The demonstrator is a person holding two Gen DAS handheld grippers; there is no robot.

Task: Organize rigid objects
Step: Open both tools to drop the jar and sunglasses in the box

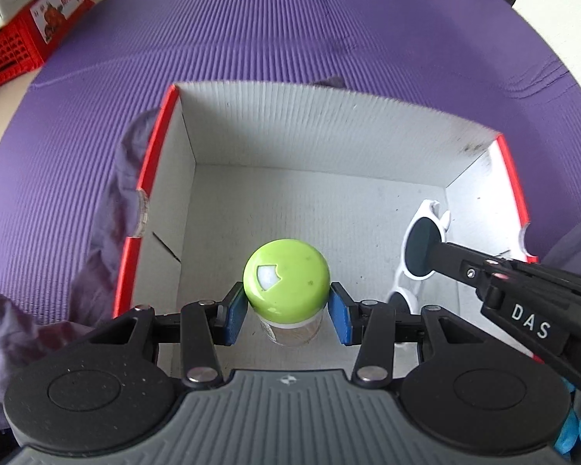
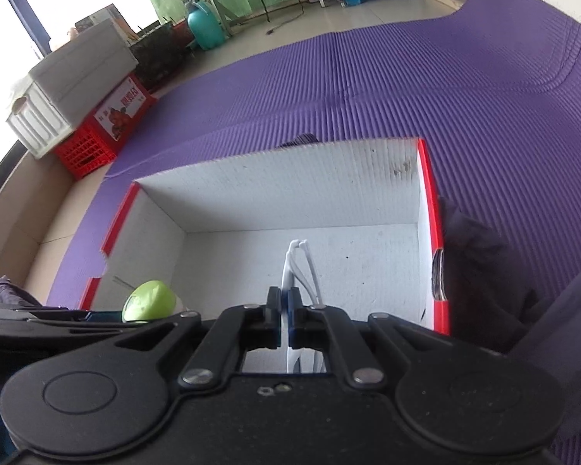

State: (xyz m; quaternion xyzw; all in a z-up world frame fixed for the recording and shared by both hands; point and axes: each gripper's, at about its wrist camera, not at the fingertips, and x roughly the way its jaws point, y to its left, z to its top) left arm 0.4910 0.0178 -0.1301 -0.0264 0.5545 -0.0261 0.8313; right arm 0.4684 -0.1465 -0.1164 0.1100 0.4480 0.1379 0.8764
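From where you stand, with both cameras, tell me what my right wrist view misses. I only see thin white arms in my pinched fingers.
Observer: The right gripper is shut on white sunglasses with dark lenses, over the box.
Operator: Report on the green thing at my left.
Observer: It is the green lid of a clear jar.
Operator: Say who holds it.
Observer: The left gripper has a blue pad on each side of the jar, below the lid.

My left gripper [image 1: 286, 310] points steeply down, its blue pads pressed on either side of something. My right gripper [image 2: 285, 319] angles down beside it, jaws pinched tight together.
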